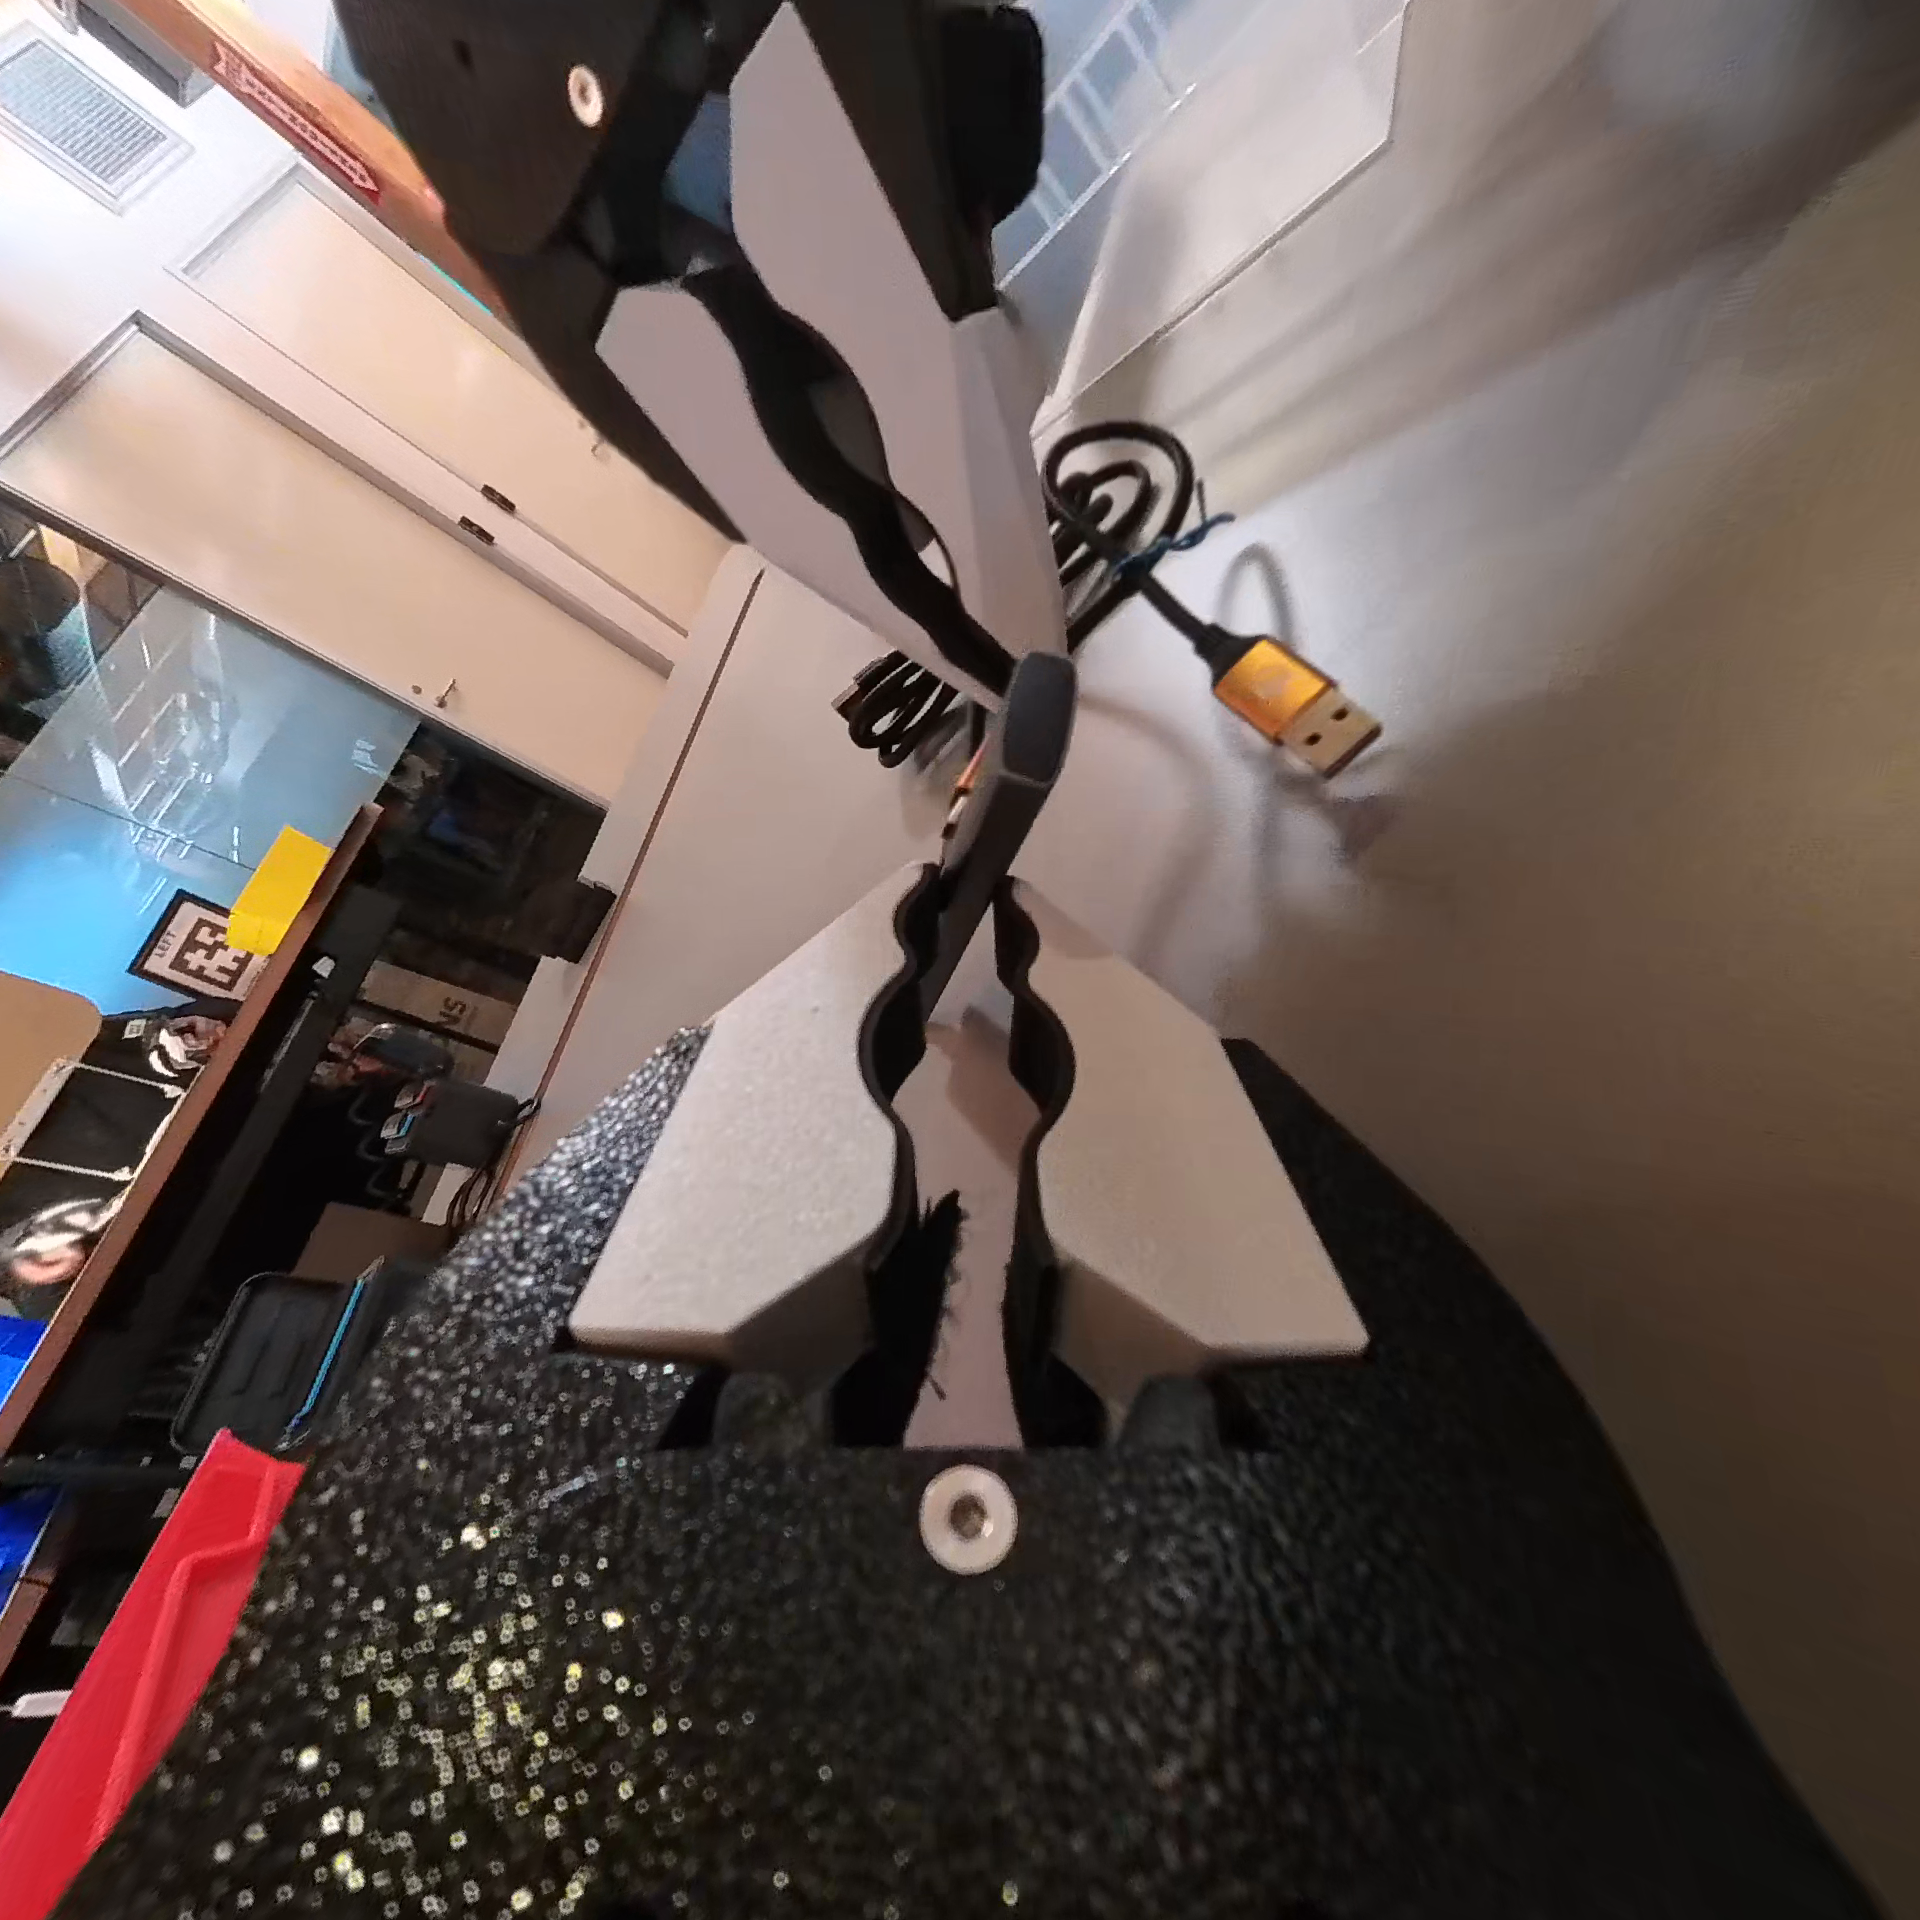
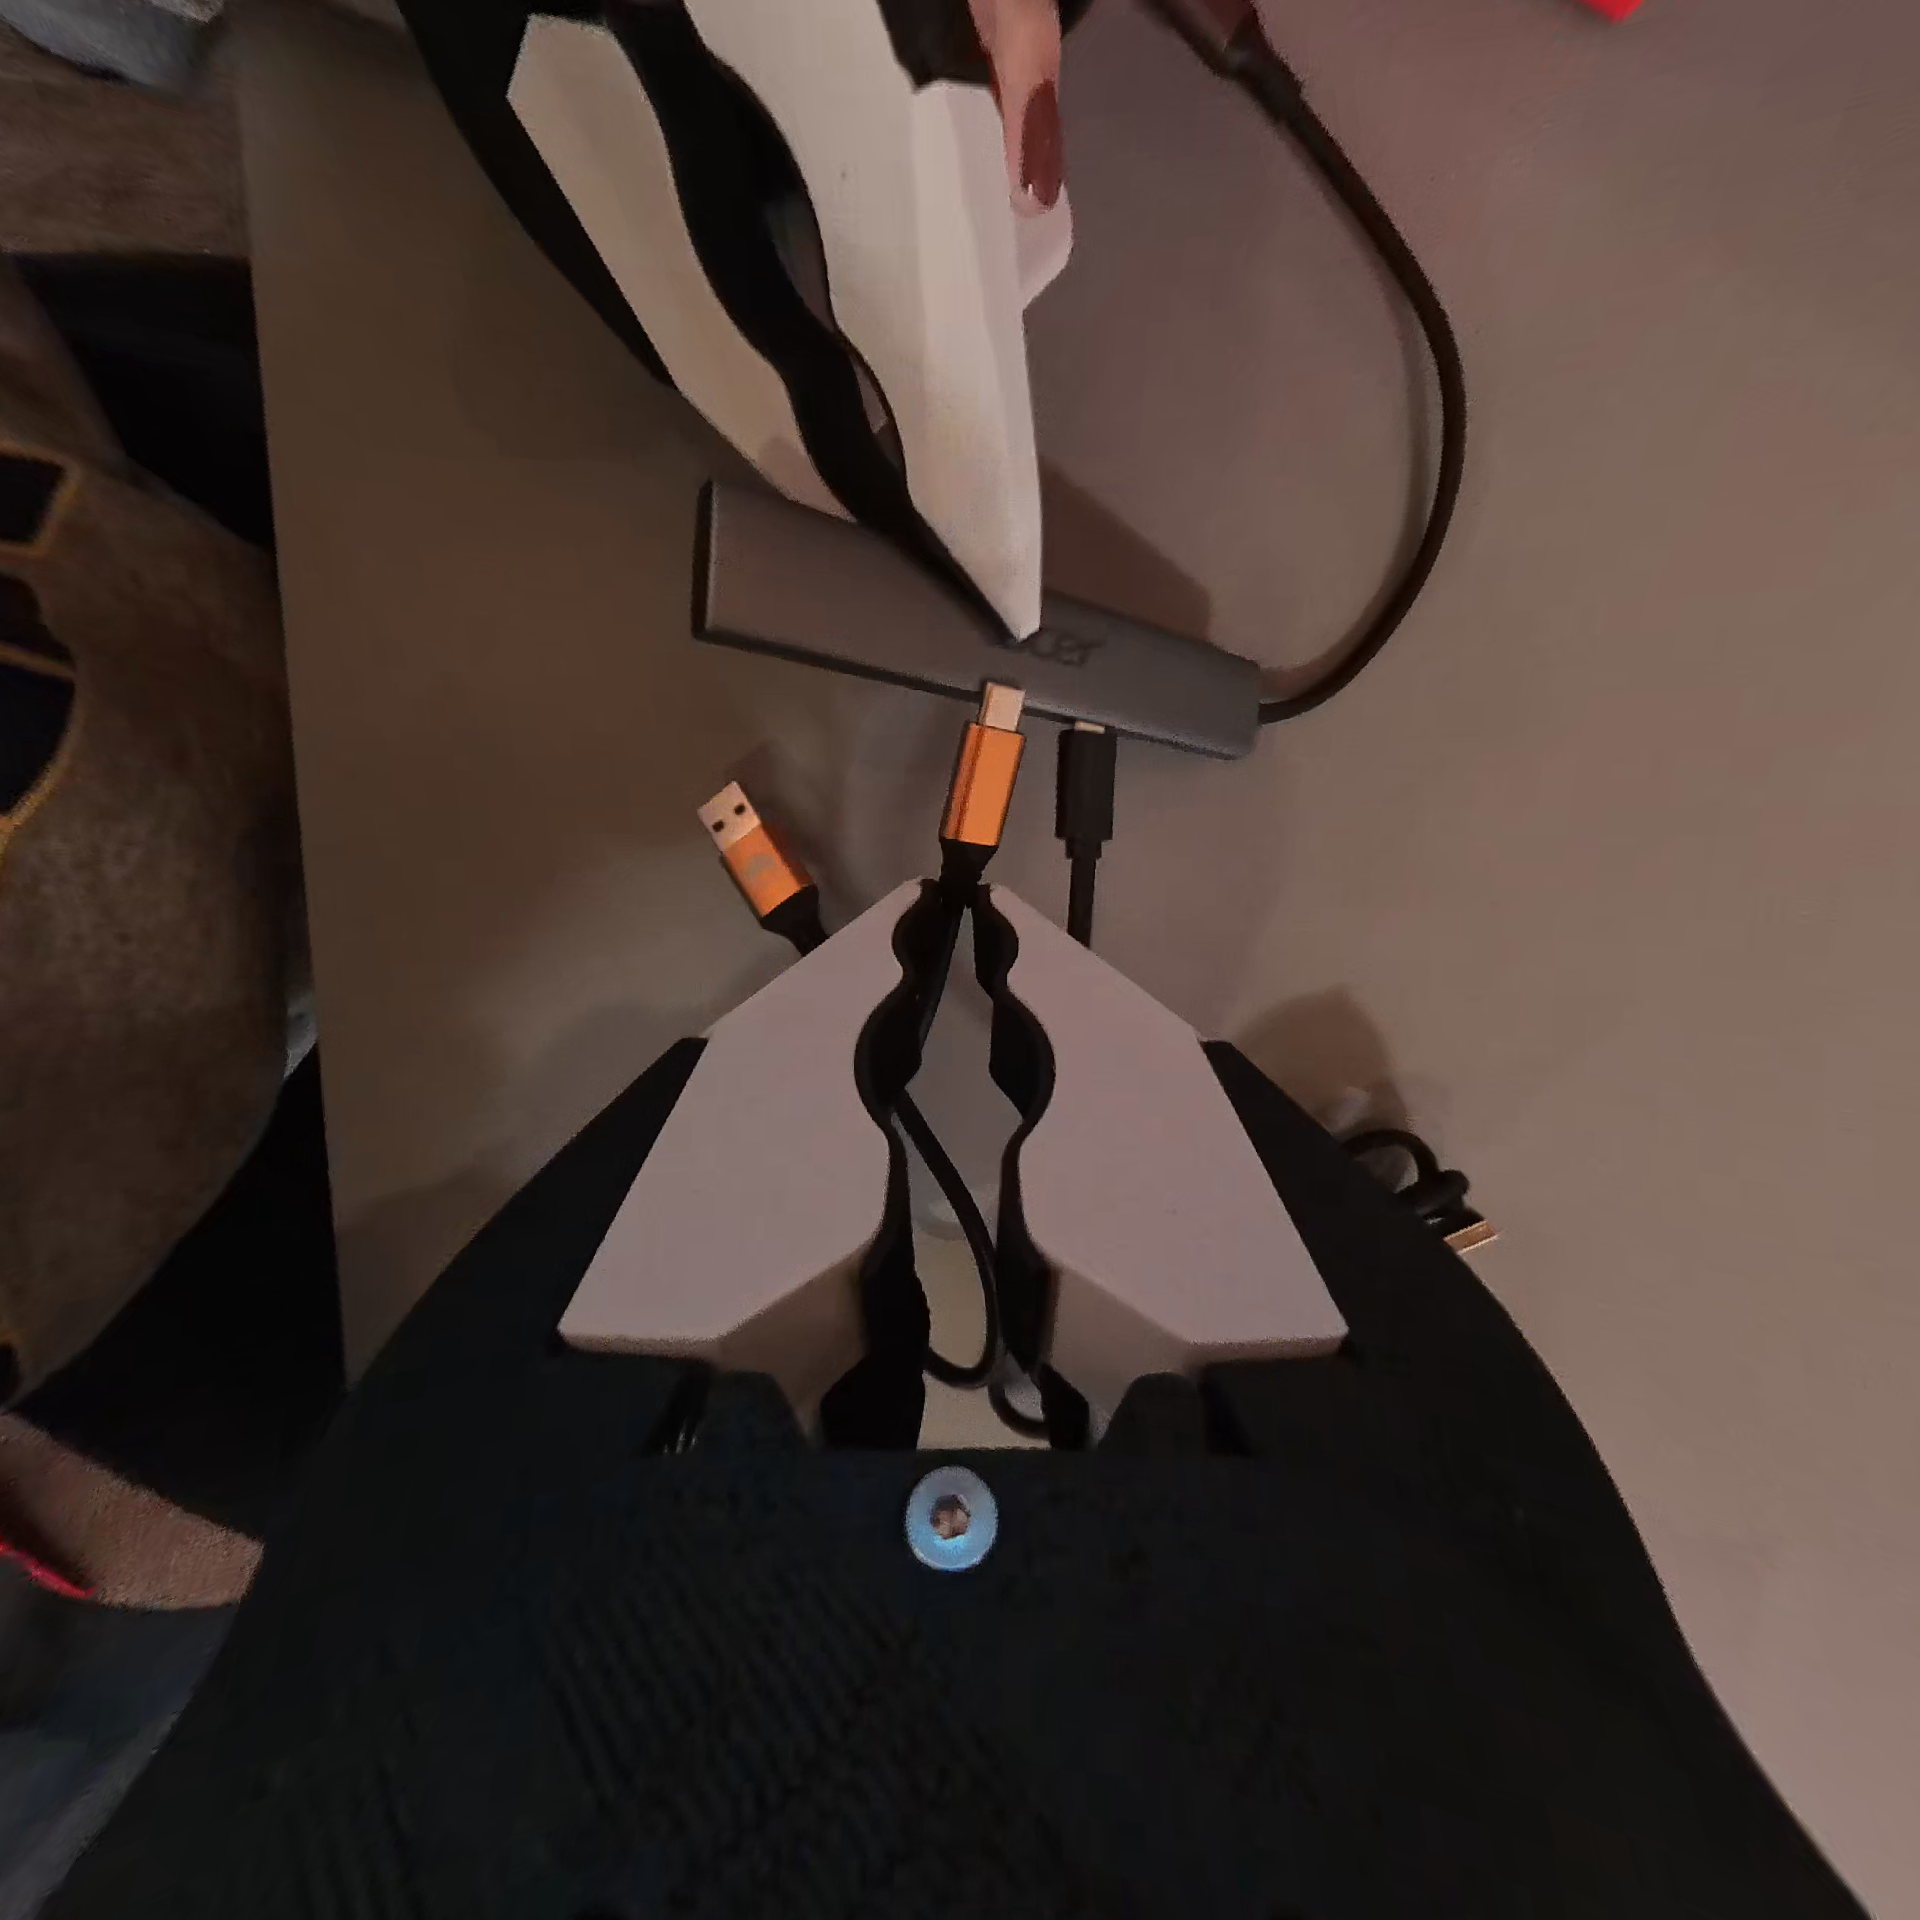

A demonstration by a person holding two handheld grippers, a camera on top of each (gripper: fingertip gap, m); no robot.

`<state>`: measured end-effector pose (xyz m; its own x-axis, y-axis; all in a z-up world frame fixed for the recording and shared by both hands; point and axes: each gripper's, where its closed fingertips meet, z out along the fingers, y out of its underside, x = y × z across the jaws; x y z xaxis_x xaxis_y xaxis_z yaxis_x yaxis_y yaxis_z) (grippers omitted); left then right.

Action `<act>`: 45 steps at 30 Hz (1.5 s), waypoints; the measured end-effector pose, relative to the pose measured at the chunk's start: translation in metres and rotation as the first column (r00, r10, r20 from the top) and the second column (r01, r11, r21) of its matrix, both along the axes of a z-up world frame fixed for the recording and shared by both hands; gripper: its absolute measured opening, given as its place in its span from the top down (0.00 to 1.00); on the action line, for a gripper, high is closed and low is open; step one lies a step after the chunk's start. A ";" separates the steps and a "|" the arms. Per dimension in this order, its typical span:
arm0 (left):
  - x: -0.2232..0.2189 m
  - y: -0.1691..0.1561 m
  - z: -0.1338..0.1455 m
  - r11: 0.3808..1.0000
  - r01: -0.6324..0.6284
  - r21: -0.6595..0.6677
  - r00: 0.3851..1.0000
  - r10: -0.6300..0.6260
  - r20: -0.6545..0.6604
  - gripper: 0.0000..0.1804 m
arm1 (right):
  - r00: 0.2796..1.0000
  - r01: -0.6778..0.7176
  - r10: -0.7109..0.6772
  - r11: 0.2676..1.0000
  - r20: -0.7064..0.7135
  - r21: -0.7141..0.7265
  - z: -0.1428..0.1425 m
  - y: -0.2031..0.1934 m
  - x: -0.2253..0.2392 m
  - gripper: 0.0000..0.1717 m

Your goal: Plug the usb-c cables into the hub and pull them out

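While two tongs (image 2: 961, 894) grip, one hub (image 2: 831, 582), two cables (image 2: 982, 790)

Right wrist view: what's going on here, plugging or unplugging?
Can't tell direction from one moment. The right gripper has its jaws pinched on the black cable just behind the orange USB-C plug, whose metal tip sits at a port of the grey hub, not fully seated. The left gripper clamps the hub by its edge, steadying it. A black plug is already in the neighbouring port. An orange USB-A plug lies loose on the table.
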<state>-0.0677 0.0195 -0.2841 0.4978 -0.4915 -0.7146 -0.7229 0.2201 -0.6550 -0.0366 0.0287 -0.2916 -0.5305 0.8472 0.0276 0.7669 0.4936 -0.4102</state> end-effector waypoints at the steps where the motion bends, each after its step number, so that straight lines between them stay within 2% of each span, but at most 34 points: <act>1: 0.000 0.000 0.000 1.000 0.002 0.000 1.000 -0.002 -0.002 0.96 | 1.000 -0.011 0.011 1.000 0.017 -0.001 -0.001 0.000 0.001 0.98; 7: -0.002 -0.002 0.000 1.000 0.019 -0.004 1.000 -0.019 0.006 0.95 | 0.992 -0.070 0.068 0.997 0.104 0.019 -0.009 0.003 0.005 0.98; 18: -0.003 -0.003 -0.001 0.999 0.037 -0.005 0.999 -0.037 0.001 0.96 | 0.991 -0.075 0.077 0.997 0.106 -0.018 -0.005 0.002 0.000 0.98; 24: -0.003 -0.003 -0.001 0.999 0.040 -0.001 0.999 -0.040 -0.005 0.96 | 0.992 -0.085 0.083 0.996 0.097 0.017 -0.003 0.001 0.000 0.98; 45: -0.001 -0.004 -0.003 0.999 0.045 0.003 0.999 -0.044 -0.030 0.96 | 0.991 -0.098 0.096 0.995 0.098 0.007 -0.003 0.002 0.001 0.98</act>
